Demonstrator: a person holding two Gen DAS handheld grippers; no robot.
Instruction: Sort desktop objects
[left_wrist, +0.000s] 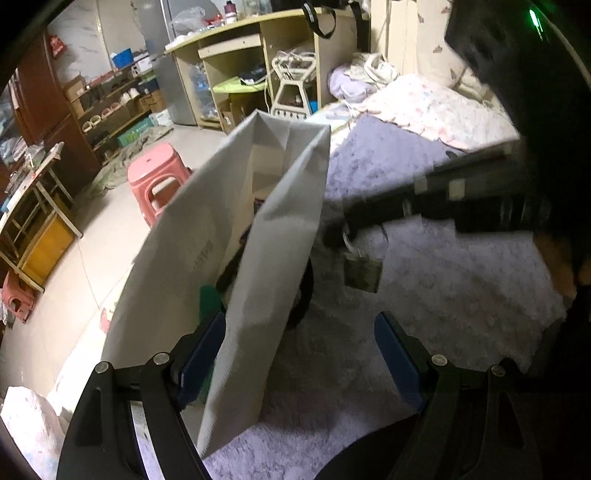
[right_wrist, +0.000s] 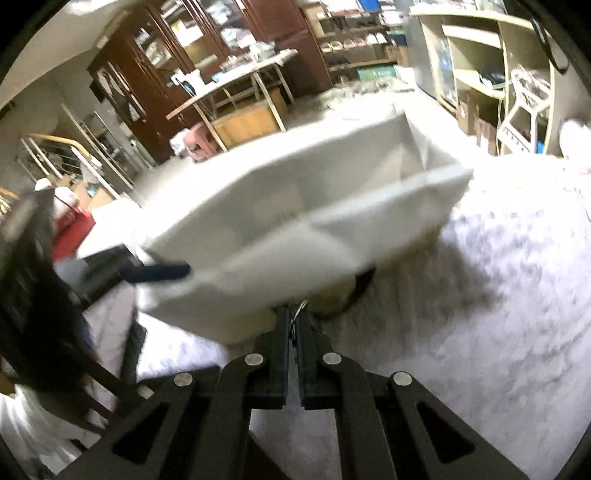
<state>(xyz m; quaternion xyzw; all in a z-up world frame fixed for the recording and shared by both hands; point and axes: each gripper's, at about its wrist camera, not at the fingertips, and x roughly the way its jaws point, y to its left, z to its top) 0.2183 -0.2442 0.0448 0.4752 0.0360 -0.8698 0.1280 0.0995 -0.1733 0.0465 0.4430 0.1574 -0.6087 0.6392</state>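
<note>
Padlock (left_wrist: 362, 272) is carried by shackle, clamped between pads of right gripper (left_wrist: 341, 230); jaws are pressed together on thin wire loop (right_wrist: 299, 312). Padlock is judged best lifted clear of paper bag (left_wrist: 258, 229) rim, then lowered into opening without swing. Bag wall is straddled by left gripper (left_wrist: 301, 354), jaws wide apart, not pinching. In left wrist view, padlock hangs at 1 o'clock of left gripper, just beside bag, above fuzzy blanket (left_wrist: 424, 295).
</note>
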